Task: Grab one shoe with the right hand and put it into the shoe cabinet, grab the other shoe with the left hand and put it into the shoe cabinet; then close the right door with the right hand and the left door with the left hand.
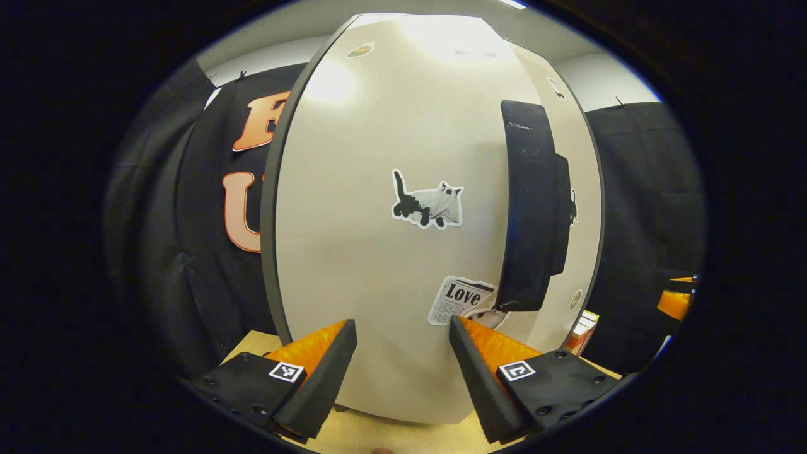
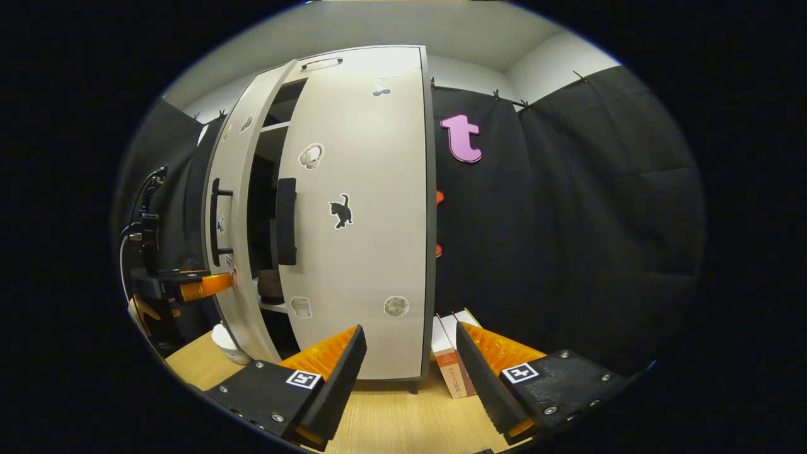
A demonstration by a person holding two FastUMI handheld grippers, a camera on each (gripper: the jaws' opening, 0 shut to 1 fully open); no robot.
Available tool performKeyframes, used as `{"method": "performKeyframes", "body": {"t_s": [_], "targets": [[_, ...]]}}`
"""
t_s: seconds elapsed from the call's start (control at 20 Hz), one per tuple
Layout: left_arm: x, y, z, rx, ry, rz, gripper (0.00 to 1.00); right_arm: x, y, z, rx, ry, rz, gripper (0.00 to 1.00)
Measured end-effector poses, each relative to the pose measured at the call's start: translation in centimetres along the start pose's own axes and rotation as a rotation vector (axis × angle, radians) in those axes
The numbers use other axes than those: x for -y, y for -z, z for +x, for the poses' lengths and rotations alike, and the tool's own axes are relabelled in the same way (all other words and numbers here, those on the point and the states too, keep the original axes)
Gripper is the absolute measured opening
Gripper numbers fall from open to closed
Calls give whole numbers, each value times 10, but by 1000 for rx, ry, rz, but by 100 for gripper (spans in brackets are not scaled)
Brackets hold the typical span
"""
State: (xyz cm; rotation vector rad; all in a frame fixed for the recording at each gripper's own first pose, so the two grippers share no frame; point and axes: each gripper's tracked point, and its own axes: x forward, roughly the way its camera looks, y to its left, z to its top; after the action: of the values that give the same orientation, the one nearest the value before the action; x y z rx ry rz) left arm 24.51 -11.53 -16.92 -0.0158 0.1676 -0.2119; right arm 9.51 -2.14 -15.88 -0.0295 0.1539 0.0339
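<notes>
Gap remains between left door [image 2: 228,208] and right door [image 2: 359,208].

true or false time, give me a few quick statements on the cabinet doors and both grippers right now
1. Both cabinet doors are fully shut. False: a dark gap remains between the left door and right door.
2. The left gripper is open. True.
3. The right gripper grips the right door's handle. False: it is open, holding nothing.
4. A cat sticker is on the right door. True.
5. Boxes stand right of the cabinet. True.
</notes>
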Motion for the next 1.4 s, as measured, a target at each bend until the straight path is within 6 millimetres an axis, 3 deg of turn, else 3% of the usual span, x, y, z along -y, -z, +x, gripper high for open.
{"method": "performKeyframes", "body": {"t_s": [0.1,0.25,0.55,0.65,0.75,1.15,1.4], "targets": [[1,-1,12,-10,-11,-6,99,-1,0,6,-8,-2,5,88],[1,-1,23,-20,-26,1,97,-3,-2,13,-20,-4,-5,89],[0,0,17,-127,-56,-71,97,-14,-15,34,-70,-24,-23,90],[3,-3,-1,-165,-32,-110,97,-20,-29,37,-65,-44,-16,90],[-4,-20,-23,-154,-33,-101,97,-25,-45,36,-64,-67,-11,90],[-43,-116,-114,-10,-90,-18,97,-38,-121,18,10,-133,29,90],[-76,-168,-173,95,-157,48,97,-28,-155,1,66,-108,5,90]]}}
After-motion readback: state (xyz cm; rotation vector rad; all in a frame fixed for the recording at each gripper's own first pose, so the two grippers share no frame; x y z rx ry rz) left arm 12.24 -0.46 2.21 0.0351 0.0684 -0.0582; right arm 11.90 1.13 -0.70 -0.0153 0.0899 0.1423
